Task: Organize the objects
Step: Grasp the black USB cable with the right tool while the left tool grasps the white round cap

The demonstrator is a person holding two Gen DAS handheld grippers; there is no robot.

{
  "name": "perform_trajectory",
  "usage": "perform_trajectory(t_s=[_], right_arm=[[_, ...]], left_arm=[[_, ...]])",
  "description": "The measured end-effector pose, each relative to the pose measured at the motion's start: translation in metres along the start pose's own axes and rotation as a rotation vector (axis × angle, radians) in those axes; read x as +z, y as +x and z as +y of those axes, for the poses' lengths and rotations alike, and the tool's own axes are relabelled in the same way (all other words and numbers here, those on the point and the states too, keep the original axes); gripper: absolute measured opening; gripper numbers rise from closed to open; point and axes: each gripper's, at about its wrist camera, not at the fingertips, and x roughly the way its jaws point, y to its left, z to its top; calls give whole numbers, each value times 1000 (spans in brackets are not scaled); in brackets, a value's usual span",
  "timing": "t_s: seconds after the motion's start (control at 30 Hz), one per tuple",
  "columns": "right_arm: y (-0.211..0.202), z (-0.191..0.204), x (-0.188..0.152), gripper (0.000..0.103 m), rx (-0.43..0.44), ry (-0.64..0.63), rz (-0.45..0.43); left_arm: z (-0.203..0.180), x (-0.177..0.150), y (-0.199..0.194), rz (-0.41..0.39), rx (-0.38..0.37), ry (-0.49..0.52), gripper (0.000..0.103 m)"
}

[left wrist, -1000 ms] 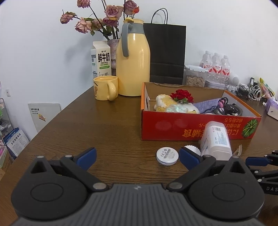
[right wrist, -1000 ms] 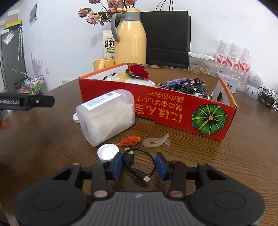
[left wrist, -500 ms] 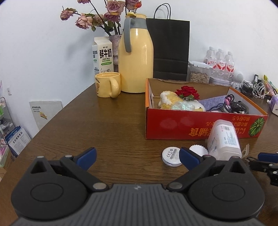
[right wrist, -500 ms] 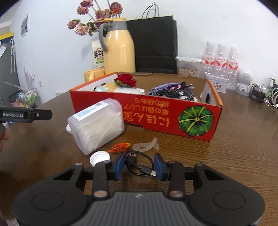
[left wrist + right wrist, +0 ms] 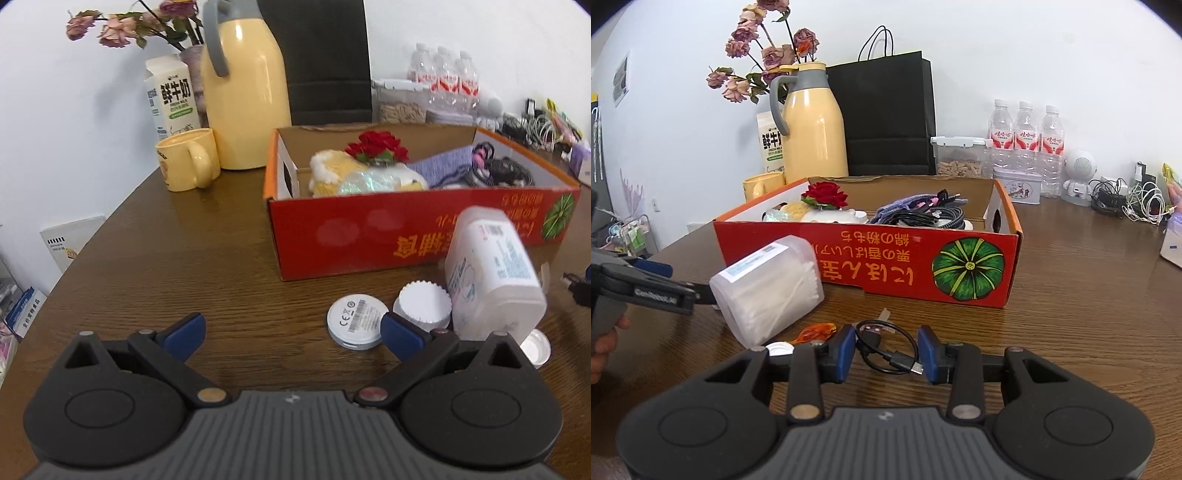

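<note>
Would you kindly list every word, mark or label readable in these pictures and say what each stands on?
"鲜牛奶" over "FRESH MILK": milk carton.
"CE": round white disc.
"GenRobot.AI", blurred: side of the left gripper.
Upside-down yellow Japanese print: red box; I can't read it reliably.
Cotton swab tub label and water bottles' red labels: too small or blurred.

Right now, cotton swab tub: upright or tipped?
Tipped. The cotton swab tub lies on its side on the table, leaning toward the red box.
</note>
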Motion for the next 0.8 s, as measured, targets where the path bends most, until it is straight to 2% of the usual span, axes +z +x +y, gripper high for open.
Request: perform_trajectory(t_s=[0.13, 0.23, 0.3, 0.33, 0.37, 0.4, 0.5, 0.8], right_arm=[[0, 1, 0, 36, -1, -2, -3], [-1, 1, 0, 36, -1, -4, -6], [-1, 2, 0, 36, -1, -6, -6], [-1, 2, 0, 36, -1, -6, -6], [-1, 2, 0, 36, -1, -6, -6], [-1, 2, 0, 36, -1, -6, -6], [-1, 2, 0, 36, -2, -7, -7], [-3, 1, -1, 36, -5, -5, -19]], left_arm=[[-2, -1, 7, 21, -41, 8, 98], [-2, -1, 10, 15, -84, -3, 86], [0, 0, 12, 13, -136, -23, 69], [-1, 0, 11, 8, -147, -25, 66], [-2, -1, 10, 2, -153, -19, 51], [-2, -1, 8, -7, -173, -17, 41], [-4, -3, 5, -18, -197, -19, 40], [2, -1, -7, -71, -149, -56, 40]])
